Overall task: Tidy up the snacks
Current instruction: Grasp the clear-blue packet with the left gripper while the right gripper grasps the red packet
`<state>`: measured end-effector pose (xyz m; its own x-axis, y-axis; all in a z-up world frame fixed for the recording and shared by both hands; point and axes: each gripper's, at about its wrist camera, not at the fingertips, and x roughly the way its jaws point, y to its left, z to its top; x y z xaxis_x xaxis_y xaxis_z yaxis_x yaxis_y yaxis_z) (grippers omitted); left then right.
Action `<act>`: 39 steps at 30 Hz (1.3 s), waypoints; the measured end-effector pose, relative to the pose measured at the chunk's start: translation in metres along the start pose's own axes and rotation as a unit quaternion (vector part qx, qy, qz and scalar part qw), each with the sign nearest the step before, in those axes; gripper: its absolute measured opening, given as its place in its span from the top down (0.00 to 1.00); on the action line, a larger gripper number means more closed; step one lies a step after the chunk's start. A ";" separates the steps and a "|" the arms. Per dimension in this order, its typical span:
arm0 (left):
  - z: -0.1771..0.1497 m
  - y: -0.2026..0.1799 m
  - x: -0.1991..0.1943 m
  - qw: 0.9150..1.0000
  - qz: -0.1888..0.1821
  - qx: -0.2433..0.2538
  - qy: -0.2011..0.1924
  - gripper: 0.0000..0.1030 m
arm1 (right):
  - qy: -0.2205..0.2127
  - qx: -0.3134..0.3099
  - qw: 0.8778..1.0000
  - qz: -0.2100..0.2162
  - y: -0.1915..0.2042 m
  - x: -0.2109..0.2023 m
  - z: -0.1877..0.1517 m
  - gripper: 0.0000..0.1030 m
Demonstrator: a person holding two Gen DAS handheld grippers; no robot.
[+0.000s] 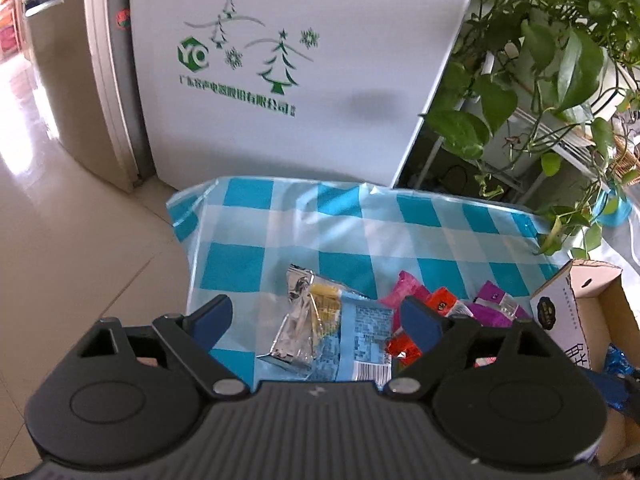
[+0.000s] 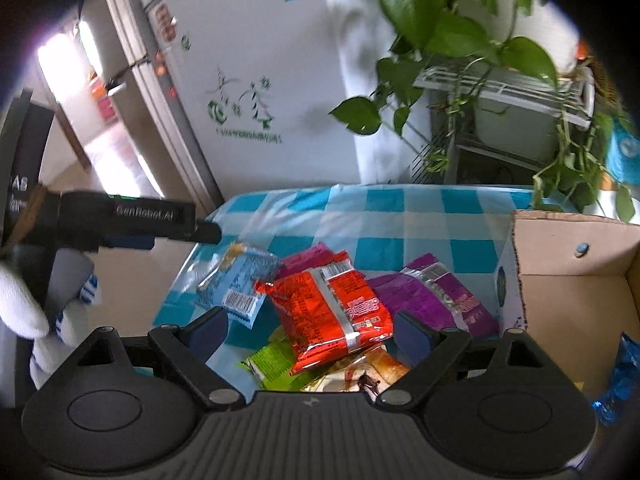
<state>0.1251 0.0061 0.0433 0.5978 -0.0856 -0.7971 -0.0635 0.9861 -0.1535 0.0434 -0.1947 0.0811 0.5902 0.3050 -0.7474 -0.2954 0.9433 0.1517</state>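
A: We hold the left gripper (image 1: 318,318) with jaws wide, gripping nothing, above the light-blue snack packet (image 1: 352,340) on the checked tablecloth (image 1: 320,220).

B: Our right gripper (image 2: 310,330) is wide open too, empty, over the red snack packet (image 2: 332,308). The purple packet (image 2: 436,296) lies to its right, beside the cardboard box (image 2: 568,252).
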 end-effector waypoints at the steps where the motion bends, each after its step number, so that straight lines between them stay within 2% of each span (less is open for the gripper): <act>1: 0.001 0.001 0.004 1.000 0.000 -0.004 0.006 0.12 | 0.004 -0.003 1.000 0.001 0.001 0.003 0.001 0.09; 6: 0.005 0.007 0.018 1.000 0.005 -0.008 0.019 0.12 | 0.025 -0.021 0.999 0.000 0.001 0.024 0.004 0.09; 14: -0.001 0.016 0.032 0.999 -0.010 -0.014 0.036 0.12 | 0.062 -0.042 0.997 -0.003 0.000 0.068 0.008 0.09; 21: 0.000 0.013 0.029 0.999 -0.024 -0.004 0.033 0.12 | 0.077 -0.060 0.995 -0.010 0.000 0.092 0.007 0.09; 22: 0.000 0.013 0.028 0.999 -0.024 -0.004 0.032 0.12 | 0.080 -0.058 0.995 -0.010 0.000 0.094 0.006 0.09; 23: 0.000 0.013 0.028 0.999 -0.023 -0.005 0.030 0.12 | 0.083 -0.059 0.995 -0.010 0.000 0.095 0.006 0.15; 24: 0.000 0.013 0.027 0.999 -0.022 -0.006 0.028 0.12 | 0.087 -0.059 0.994 -0.011 0.000 0.095 0.005 0.27; 26: 0.000 0.013 0.026 0.999 -0.023 -0.005 0.026 0.12 | 0.096 -0.056 0.994 -0.011 0.000 0.095 0.004 0.33; 30: -0.003 0.009 0.027 0.999 -0.024 0.007 0.030 0.12 | 0.087 -0.041 0.995 -0.001 -0.001 0.084 0.004 0.38; 35: -0.010 -0.001 0.031 0.999 -0.019 0.035 0.033 0.12 | 0.067 -0.012 0.998 0.000 -0.008 0.068 0.010 0.38; 39: -0.014 -0.013 0.032 0.997 -0.016 0.072 0.028 0.12 | 0.063 0.051 0.997 0.011 -0.024 0.061 0.015 0.38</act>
<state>0.1341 -0.0112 0.0113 0.5522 -0.1218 -0.8248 0.0731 0.9925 -0.0977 0.0975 -0.1972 0.0412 0.4832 0.3119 -0.8181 -0.2252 0.9472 0.2282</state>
